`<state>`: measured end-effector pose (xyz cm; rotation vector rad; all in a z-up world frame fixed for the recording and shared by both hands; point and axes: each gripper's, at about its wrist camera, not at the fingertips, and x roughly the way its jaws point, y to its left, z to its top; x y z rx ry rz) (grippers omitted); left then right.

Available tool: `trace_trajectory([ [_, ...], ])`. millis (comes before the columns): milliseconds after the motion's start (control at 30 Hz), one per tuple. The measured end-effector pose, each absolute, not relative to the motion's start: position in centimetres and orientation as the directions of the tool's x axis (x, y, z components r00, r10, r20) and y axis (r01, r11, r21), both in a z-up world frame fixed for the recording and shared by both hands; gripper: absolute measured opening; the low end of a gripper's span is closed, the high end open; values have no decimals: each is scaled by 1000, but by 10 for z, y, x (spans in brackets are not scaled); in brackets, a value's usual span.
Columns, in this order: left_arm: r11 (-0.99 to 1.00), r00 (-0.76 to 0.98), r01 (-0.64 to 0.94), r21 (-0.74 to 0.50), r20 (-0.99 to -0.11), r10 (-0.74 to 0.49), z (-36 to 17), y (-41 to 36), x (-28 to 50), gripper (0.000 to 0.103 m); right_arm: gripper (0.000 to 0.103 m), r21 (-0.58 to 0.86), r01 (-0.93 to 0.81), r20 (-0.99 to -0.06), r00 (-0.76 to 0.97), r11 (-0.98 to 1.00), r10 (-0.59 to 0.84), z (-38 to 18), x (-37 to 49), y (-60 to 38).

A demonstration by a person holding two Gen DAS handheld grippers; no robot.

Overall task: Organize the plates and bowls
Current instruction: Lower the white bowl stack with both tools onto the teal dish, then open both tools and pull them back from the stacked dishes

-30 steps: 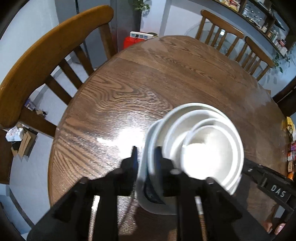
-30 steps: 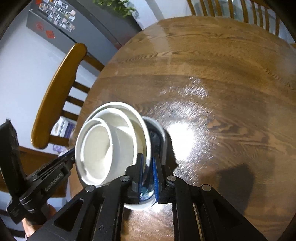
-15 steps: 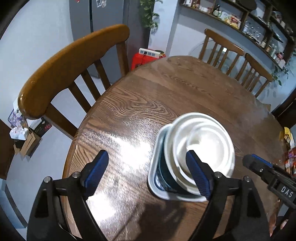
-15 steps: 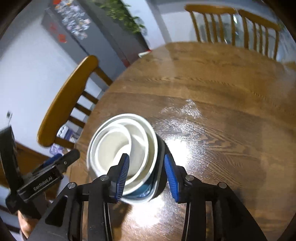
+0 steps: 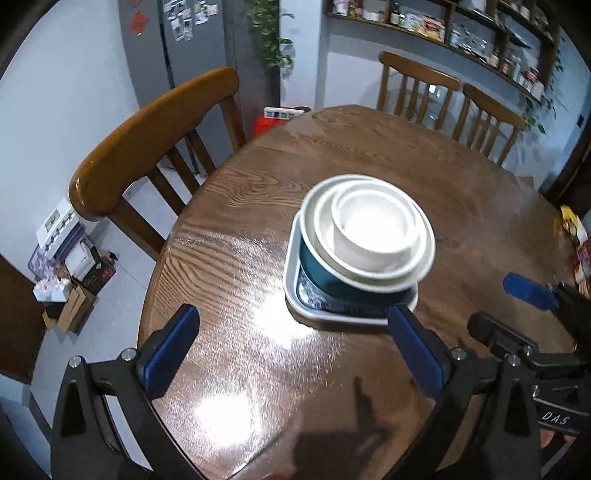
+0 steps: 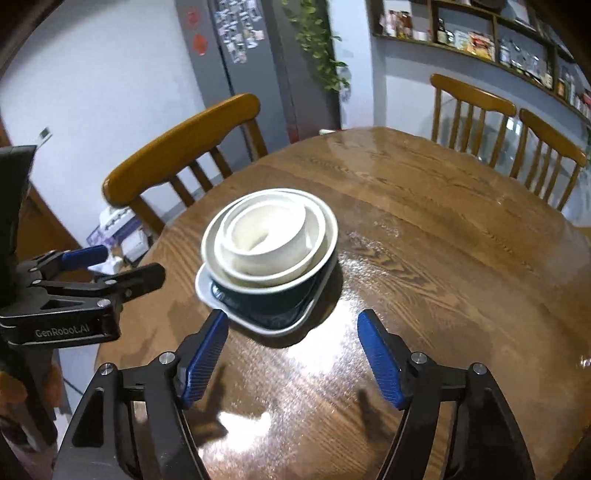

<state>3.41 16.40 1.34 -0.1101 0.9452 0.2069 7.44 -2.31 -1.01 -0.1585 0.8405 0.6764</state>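
Wooden round table [image 5: 332, 155] w/ strong grain and glare patches carries the whole stack, which sits toward the table edge nearest both cameras. Bottom of the stack: a white square-ish plate [image 5: 295, 295] w/ dark blue centre. On the plate sits a dark teal bowl [image 5: 314, 267] w/ white inside, then a mid white bowl [image 5: 325, 236] nested in it, then the smallest white bowl [image 5: 369, 247] on top, slightly tilted.

Left gripper [image 5: 295, 349]: blue-padded fingers [image 5: 170, 349] wide apart and opening; only bare tabletop between them, nothing held. The plate's near edge lies just past its fingertips, its right pad just beside the plate's near corner; touching or not, can't tell.

Right gripper [image 6: 293, 354]: fingers [image 6: 380, 360] apart and opening, nothing clamped. Its left pad tip sits just at the plate's near rim; contact unclear. Plate itself lies just ahead of the gap.

Each gripper shows at the other's frame edge: the right one on the stack's right side in the left wrist view, the left one on the stack's left side in the right wrist view.

Beyond the stack: a wooden chair [image 5: 155, 129] on its left at the table edge, two more chairs [image 5: 443, 96] at the far side. Behind the left chair, a grey fridge [image 6: 236, 74] w/ magnets and a trailing plant [image 6: 321, 44]; wall shelves [image 5: 443, 26] w/ jars behind the far chairs.
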Motion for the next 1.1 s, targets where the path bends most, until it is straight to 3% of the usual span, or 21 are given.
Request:
trace_trajectory([
  [1100,989,613,-135,58,-779,129,11,126,1,102,74,58,-708,-703,472,704,532,-6,31,-31],
])
